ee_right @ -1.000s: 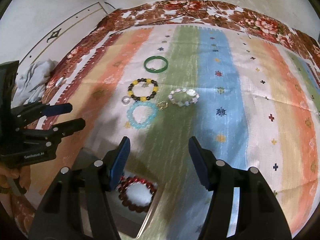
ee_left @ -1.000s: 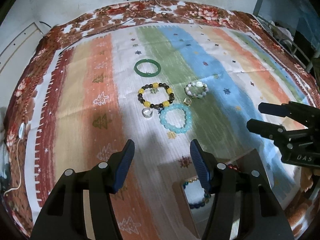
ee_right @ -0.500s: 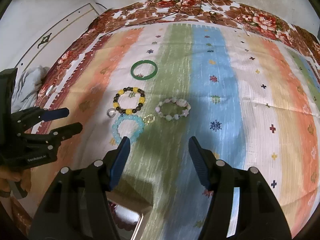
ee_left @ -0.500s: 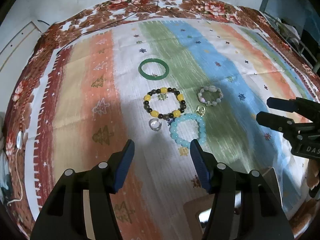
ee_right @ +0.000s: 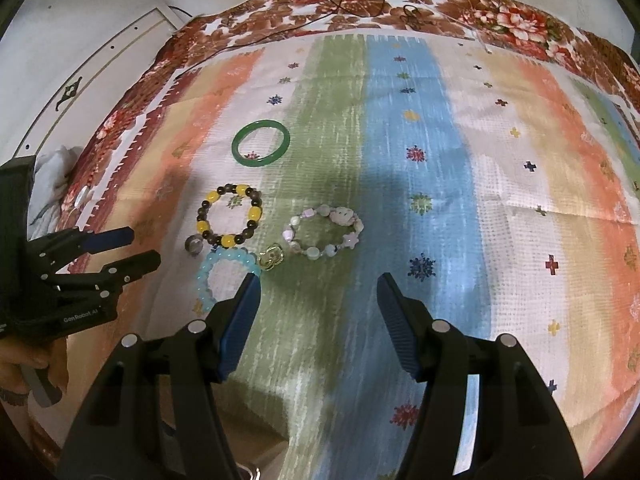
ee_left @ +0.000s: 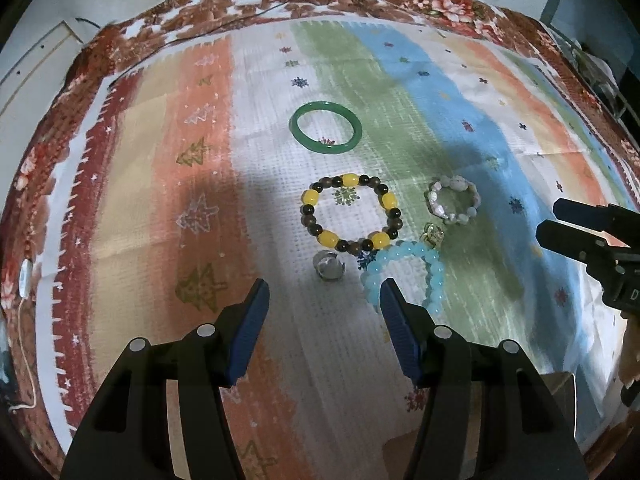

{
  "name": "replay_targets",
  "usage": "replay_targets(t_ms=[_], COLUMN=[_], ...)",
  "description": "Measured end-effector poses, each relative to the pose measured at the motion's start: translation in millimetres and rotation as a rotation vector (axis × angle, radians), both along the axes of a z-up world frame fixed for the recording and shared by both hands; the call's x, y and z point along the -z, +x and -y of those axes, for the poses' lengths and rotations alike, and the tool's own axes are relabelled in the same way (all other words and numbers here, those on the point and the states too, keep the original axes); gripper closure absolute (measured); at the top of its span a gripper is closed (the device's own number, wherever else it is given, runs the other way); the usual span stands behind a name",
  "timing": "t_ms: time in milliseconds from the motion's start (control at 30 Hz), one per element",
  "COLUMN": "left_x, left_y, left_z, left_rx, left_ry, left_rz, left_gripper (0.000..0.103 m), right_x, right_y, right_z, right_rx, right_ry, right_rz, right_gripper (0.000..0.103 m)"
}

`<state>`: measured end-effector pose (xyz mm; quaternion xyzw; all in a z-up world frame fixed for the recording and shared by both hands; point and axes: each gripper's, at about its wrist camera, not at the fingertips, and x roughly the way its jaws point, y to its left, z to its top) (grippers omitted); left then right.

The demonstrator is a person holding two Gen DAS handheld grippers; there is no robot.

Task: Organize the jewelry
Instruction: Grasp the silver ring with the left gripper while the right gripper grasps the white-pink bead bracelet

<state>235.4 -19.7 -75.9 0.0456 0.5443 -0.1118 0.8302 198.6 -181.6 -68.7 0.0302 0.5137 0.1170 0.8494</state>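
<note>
Clearly nothing is held by the half-open left gripper [ee_left: 322, 308] or right gripper [ee_right: 318, 302], and the light, slippery, limp blue bead bracelet [ee_left: 404, 276], lying just beyond them on the striped cloth [ee_left: 160, 200], is best pinched across one strand.

Dim, shadowed centre (fisheye-warped edges)

Four bracelets [ee_left: 349, 213], two rings [ee_left: 329, 264], one striped cloth [ee_left: 200, 184].
</note>
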Motion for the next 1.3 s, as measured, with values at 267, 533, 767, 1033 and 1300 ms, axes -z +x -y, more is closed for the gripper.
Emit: replay_targets(t_ms=[267,533,767,1033,1300], left_x=[19,29,39,47,50], left_y=[14,25,32,40,43], left_z=[2,1,5,4,3], left_rx=[-0.007,-0.017,-0.016,-0.022,-0.018], left_ry=[-0.003,-0.011,0.001,-0.008,0.009], left_rz=[-0.048,-0.078,-0.101,-0.115,-0.111], left_gripper=[0.045,0.045,0.045,0.046,0.054], right_x=[18,33,49,61,67], right_y=[21,41,54,71,76], right_z=[1,-3,-1,0,-3], right_rx=[0.01,0.014,0.026,0.04,0.04], right_ry=[0.005,-0.012,-0.029,-0.032,-0.054], right_rz=[-0.048,-0.083,-0.109,-0.132,-0.136], right_gripper=[0.042,0.042,0.042,0.042,0.042])
